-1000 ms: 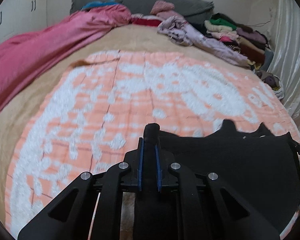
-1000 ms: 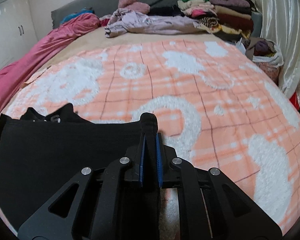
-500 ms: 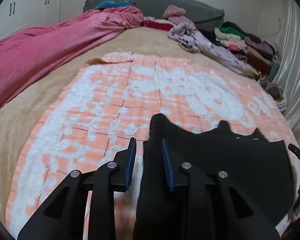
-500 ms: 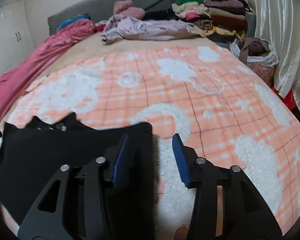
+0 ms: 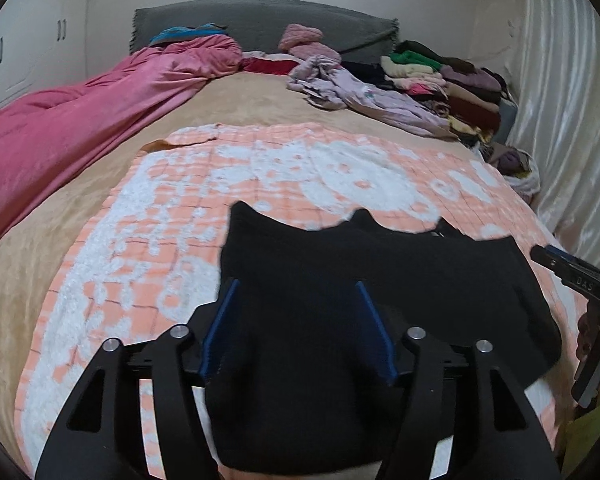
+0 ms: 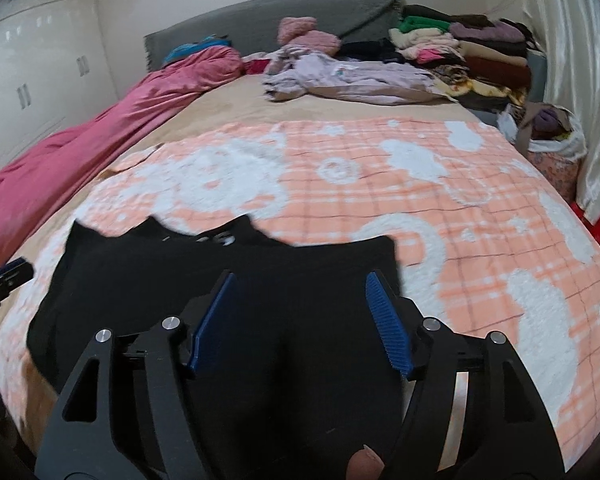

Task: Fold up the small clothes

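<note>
At the near edge of the bed, the left tool [image 5: 296,328] stands with its blue pads spread wide, having just been opening; the black garment [image 5: 380,280] lies between and below the pads, but neither pad presses on it. The right tool [image 6: 300,320] is likewise parted, its jaws also just opened, with the garment's other end under the gap and no grip on it. Each tool shows at the rim of the other's view: the right tool's tip at the right edge of the left wrist view, the left tool's tip at the left edge of the right wrist view.

The garment lies flat on the orange-and-white blanket [image 6: 440,200], near the bed's near edge, its shoulder straps pointing toward the headboard [image 5: 260,20]. A small white mark shows at its neckline in the right wrist view; it is too blurred to read. A fingertip [image 6: 366,466] shows at the bottom of that view.

Beyond the blanket the tan sheet [image 5: 240,100] runs to the headboard. A pink quilt [image 5: 80,120] is bunched along the left edge of the bed. A lilac garment [image 6: 340,80] sprawls near the far right corner, beside a stack of folded clothes [image 6: 480,52]. A bag [image 6: 556,148] stands by the curtain [image 5: 572,120] off the right edge.
</note>
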Motion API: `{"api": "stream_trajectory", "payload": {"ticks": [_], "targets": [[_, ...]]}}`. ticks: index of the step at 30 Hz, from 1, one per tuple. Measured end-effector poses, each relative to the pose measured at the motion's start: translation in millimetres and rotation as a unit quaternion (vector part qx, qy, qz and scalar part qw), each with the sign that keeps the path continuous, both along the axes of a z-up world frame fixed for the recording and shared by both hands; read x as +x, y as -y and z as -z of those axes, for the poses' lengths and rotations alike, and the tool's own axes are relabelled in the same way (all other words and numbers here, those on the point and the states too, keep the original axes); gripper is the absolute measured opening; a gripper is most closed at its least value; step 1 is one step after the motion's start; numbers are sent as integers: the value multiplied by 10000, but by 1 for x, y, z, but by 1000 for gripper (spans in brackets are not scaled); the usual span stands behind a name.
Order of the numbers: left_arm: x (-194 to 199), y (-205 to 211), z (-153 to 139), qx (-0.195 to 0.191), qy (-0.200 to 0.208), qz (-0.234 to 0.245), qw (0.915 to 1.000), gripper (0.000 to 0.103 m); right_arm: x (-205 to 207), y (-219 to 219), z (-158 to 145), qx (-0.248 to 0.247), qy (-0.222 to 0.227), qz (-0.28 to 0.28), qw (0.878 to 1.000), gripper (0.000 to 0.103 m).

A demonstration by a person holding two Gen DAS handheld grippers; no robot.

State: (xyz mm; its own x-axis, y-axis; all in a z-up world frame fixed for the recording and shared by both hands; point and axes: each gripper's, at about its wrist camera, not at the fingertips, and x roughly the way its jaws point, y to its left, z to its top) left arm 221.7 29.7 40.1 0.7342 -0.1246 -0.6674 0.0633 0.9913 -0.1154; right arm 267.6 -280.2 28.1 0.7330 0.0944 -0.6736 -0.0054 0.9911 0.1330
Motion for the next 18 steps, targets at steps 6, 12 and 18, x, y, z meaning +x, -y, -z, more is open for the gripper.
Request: {"api": "stream_trajectory", "payload": {"ticks": [6,12,18], "targets": [[-4,19,23,177,-278,125,9994,61,-19,-36,2,-139,-28,-489,9987,64],[-5,16,49,217,-561,30,9982,62,-27,-60,20,-407,-332,-753,9958,65],[-7,10,52,34,-573,45,9983,64,-29,-45,52,-482,-851,-421,9943,68]]}}
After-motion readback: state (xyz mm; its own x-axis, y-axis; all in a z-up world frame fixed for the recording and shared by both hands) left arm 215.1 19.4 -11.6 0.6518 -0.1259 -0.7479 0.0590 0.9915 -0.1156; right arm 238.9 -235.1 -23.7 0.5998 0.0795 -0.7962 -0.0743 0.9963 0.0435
